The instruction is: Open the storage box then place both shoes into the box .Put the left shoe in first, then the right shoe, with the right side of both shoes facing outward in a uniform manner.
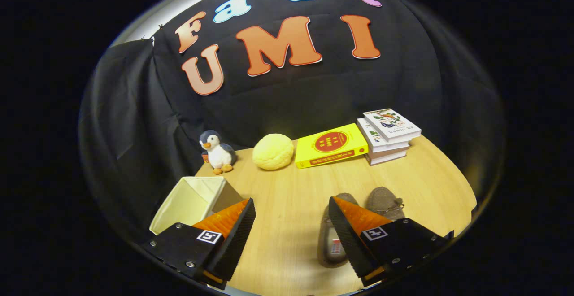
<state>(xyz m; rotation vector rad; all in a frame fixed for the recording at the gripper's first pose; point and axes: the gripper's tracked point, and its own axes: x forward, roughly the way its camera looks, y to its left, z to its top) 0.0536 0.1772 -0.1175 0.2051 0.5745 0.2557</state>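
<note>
The gripper (291, 224) hangs wide open and empty. The box (190, 199) left of the shoes (358, 224) looks already open; next, it must take the left shoe.

The cream storage box (193, 201) lies tipped on the wooden counter (287, 206), its open mouth showing, partly behind the left finger of the spread, empty tool (292, 224). Two grey-brown slippers (358, 215) lie side by side, toes pointing away, partly under the right finger.
</note>
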